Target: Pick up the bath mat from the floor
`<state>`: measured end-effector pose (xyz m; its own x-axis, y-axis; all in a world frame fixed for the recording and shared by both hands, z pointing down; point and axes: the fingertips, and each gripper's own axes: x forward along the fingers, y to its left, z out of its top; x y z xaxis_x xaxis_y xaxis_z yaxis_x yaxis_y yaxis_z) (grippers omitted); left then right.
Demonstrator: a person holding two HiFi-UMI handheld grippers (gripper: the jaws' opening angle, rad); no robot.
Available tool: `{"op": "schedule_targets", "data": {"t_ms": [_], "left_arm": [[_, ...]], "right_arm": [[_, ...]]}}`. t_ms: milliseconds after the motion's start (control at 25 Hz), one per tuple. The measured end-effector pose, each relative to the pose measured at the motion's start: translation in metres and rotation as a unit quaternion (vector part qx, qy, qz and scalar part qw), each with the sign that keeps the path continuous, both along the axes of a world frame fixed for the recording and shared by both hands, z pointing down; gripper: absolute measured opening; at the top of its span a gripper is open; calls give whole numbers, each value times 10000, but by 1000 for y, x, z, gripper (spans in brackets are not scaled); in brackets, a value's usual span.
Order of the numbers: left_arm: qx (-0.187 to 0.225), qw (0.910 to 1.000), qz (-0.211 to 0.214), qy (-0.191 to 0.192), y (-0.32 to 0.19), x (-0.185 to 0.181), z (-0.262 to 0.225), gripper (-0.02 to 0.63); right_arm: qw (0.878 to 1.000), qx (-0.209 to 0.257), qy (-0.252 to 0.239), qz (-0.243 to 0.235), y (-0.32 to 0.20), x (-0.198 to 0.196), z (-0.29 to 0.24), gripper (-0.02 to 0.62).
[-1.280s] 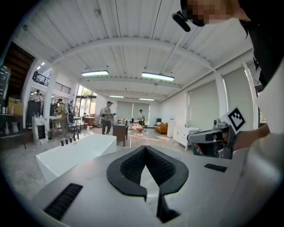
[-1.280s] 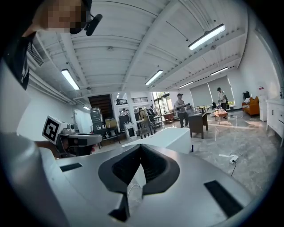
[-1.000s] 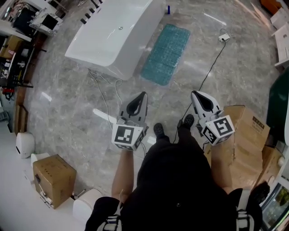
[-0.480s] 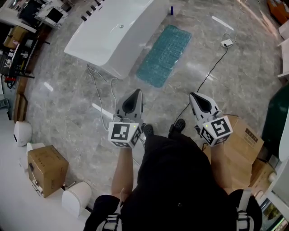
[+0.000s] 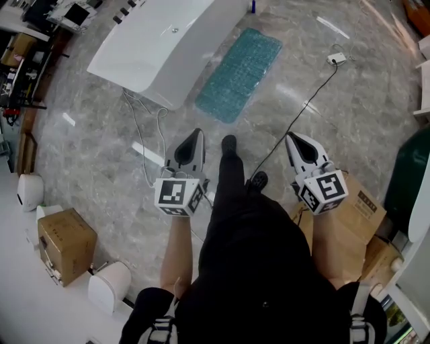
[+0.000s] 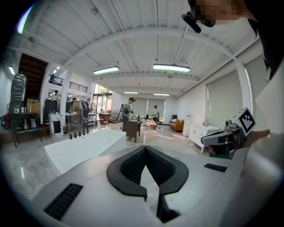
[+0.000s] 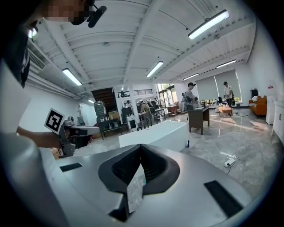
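The teal bath mat (image 5: 238, 64) lies flat on the grey marble floor beside a white bathtub (image 5: 161, 44), well ahead of both grippers. My left gripper (image 5: 199, 132) hangs at waist height, pointing toward the mat, jaws shut and empty. My right gripper (image 5: 291, 138) is level with it on the right, also shut with nothing held. In the left gripper view the left gripper (image 6: 145, 147) has its tips touching, with the tub (image 6: 84, 148) beyond. The right gripper view shows the right gripper (image 7: 141, 146) likewise closed. A person's shoe (image 5: 229, 143) sits between the grippers.
A black cable runs across the floor to a power strip (image 5: 334, 58). White cords (image 5: 141, 134) trail near the tub's corner. Cardboard boxes stand at the right (image 5: 356, 215) and the lower left (image 5: 64, 245). A small blue bottle (image 5: 252, 7) stands by the tub.
The person has stepped forward: one foot now reaches ahead between the grippers, and the mat and tub sit closer. Both grippers stayed shut and moved along with the body.
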<state>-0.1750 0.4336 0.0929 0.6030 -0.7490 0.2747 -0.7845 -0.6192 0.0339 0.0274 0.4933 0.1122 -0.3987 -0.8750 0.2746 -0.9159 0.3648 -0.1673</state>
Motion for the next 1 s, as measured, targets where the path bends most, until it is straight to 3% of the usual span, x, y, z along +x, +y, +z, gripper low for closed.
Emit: {"op": "schedule_targets", "data": {"t_ms": [320,480,760,1000], "left_arm": [[76,9999,13,105,-74,22,5,11],[-5,9995,-18,312,-126,31,8,11],[251,9987,185,407,-214,53,-3,11],[233,9992,86,307,-256,39,-1,11]], "right_arm": [[9999,-18,43,133,-60,23,1,14],[9998,10,187,109,-111,29,-8,14],[9987,266,432,111,-209,41,-33,14],[9988,258,417,-35,-264,28,-30,13]]}}
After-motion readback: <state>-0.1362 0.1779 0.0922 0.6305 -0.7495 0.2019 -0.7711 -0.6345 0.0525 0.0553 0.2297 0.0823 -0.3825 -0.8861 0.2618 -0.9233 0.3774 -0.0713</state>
